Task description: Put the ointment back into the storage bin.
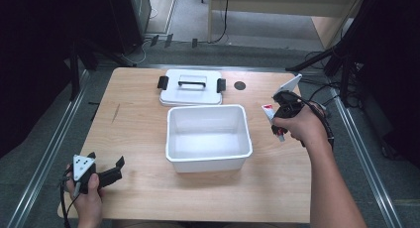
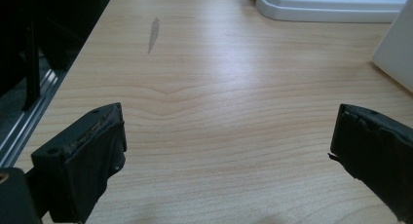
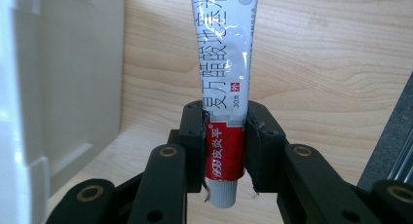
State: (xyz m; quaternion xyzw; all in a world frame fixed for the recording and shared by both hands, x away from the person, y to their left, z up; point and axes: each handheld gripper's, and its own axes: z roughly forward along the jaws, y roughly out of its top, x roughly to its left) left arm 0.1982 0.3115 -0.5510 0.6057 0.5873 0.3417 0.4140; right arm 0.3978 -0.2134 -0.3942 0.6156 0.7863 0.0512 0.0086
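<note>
A white and red tube (image 3: 225, 87) with printed characters stands between the jaws of my right gripper (image 3: 225, 136), which is shut on its red end near the grey cap. In the high view the right gripper (image 1: 278, 120) holds the tube (image 1: 269, 111) just right of the empty white bin (image 1: 208, 156) at the table's middle. The bin's white wall (image 3: 58, 97) rises at the left of the right gripper view. My left gripper (image 1: 119, 163) rests open at the front left of the table, and its jaws stand wide apart over bare wood (image 2: 229, 136).
A white lid (image 1: 191, 87) with a black handle and black clips lies flat behind the bin; its edge (image 2: 331, 7) shows far off in the left gripper view. A dark round mark (image 1: 239, 85) sits right of the lid. Metal rails run along both table sides.
</note>
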